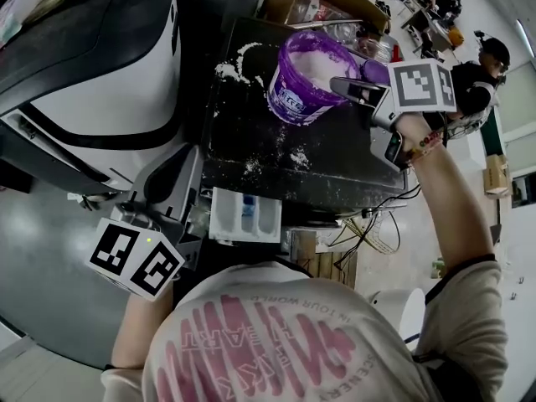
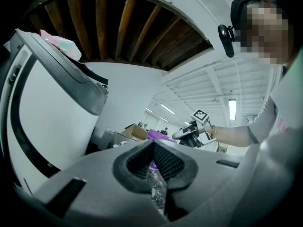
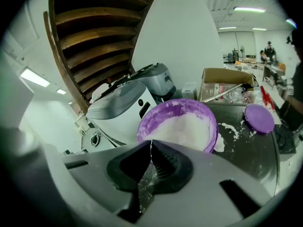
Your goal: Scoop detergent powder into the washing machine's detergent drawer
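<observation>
Right gripper view: purple tub (image 3: 158,115) holds white powder (image 3: 184,129), lid (image 3: 259,118) lying nearby.

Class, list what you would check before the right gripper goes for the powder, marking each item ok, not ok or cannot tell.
1. Tub uncovered: ok; its lid lies on the table.
2. Powder in the tub: ok.
3. Drawer pulled open: ok.
4. Right gripper holding a scoop: not ok; jaws shut, nothing between them.
5. Table clean: not ok; spilled powder beside the tub.
</observation>
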Demonstrator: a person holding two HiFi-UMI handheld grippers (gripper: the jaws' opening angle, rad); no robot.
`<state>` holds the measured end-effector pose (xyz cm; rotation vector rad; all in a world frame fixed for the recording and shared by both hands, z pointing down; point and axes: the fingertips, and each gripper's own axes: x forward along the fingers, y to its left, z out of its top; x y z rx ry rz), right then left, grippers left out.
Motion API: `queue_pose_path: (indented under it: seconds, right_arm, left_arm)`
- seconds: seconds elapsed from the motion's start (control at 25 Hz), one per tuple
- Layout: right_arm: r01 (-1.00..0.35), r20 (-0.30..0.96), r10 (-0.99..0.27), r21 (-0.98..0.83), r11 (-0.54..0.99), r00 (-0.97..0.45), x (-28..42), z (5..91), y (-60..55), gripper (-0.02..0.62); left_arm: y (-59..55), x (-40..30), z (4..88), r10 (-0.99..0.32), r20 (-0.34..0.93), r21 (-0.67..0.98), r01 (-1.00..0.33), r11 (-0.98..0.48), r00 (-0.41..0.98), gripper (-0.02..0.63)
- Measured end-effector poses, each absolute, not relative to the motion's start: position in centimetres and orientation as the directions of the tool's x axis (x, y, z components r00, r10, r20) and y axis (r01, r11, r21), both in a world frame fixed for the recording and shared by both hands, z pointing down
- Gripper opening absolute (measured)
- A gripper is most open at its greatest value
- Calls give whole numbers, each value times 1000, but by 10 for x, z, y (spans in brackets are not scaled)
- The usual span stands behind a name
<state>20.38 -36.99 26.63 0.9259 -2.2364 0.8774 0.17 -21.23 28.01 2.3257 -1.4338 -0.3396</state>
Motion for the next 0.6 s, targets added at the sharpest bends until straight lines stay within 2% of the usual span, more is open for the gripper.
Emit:
queue_pose_path:
  seconds: [0.6]
  right_arm:
    - [-736,592,-441,-492,465,-674,202,263,-369,3]
  left_arm:
    - [-210,8,276,-882,-4,436,-793,-425,471,3]
